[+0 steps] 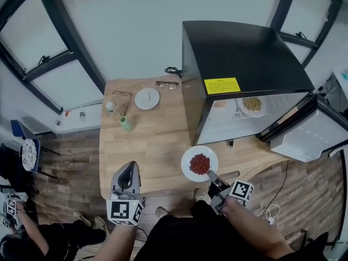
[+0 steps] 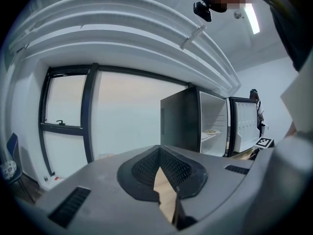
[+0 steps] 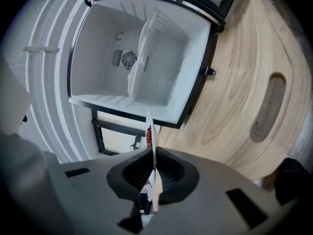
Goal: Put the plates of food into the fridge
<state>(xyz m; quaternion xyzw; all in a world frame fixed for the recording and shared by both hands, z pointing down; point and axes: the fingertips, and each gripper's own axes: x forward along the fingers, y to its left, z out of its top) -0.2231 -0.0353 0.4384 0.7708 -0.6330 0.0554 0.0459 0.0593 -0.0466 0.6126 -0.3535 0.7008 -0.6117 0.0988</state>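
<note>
Currently the right gripper (image 1: 212, 177) is clamped on the near rim of a white plate (image 1: 199, 163) carrying a heap of red food (image 1: 199, 164). The right gripper view confirms it: the plate (image 3: 149, 131) runs edge-on between the two pads, which are pressed onto it.

Plate position: over the wooden table (image 1: 147, 145), just in front of the fridge (image 1: 244, 53), below its open compartment as the head view shows it.

Fridge: black, standing on the table, door (image 1: 304, 132) swung wide to the right. A second plate (image 1: 252, 104) with pale yellowish food sits on a shelf inside.

Label: one yellow sticker (image 1: 221, 85) on the fridge top near its front edge. It has dark print, too small to read. No brand is visible.

Left gripper (image 1: 129, 168): well to the left of the fridge, at the table's near edge. Its jaws meet at the tips with nothing between them; only a sliver of table shows through the gap behind the tips in its own view (image 2: 161, 153). Each gripper's cube carries black-and-white square markers, with no lettering.

Left of the fridge, on the table:
- an empty white dish (image 1: 147, 98)
- two pairs of spectacles (image 1: 166, 83)
- a green cup (image 1: 126, 124)
</note>
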